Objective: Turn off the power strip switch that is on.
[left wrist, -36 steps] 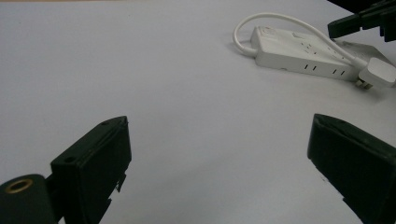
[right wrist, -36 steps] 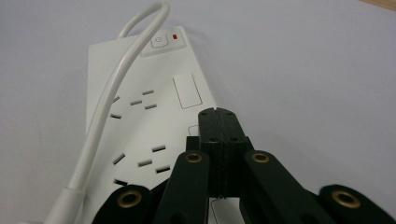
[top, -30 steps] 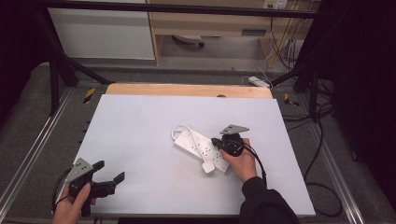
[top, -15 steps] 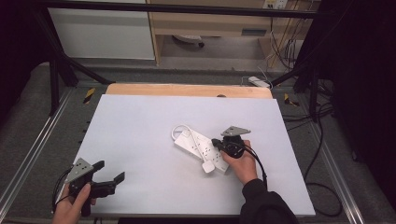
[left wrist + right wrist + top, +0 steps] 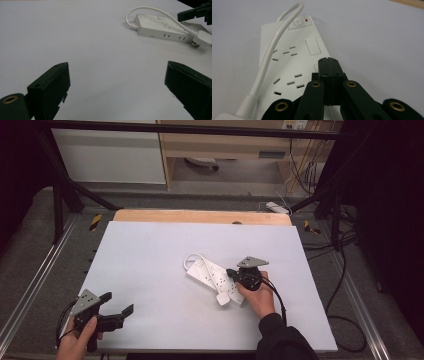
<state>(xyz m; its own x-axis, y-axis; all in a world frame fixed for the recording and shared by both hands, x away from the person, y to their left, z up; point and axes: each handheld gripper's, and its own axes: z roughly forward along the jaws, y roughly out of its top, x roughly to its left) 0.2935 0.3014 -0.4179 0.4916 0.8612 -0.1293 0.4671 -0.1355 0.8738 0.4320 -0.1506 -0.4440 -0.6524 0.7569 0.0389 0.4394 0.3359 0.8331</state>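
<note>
Power strip (image 5: 216, 279) under our right gripper (image 5: 329, 62), mid-table right of centre.

Our right jaws are pressed together with nothing between them, tips over the strip's socket face near its white cord (image 5: 270, 56); whether they touch we cannot tell. The plug (image 5: 222, 299) lies at the strip's near end. Our left gripper (image 5: 116, 305) sits at the near-left corner of the table (image 5: 150, 250), jaws wide apart, empty.

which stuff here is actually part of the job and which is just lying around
In the job:
- white power strip with its cord and plug
- right gripper, jaws shut over the strip's right edge
- left gripper, open, waiting at the near left

Lying about:
- second power strip on the floor beyond the table
- loose cables on the floor to the right
</note>
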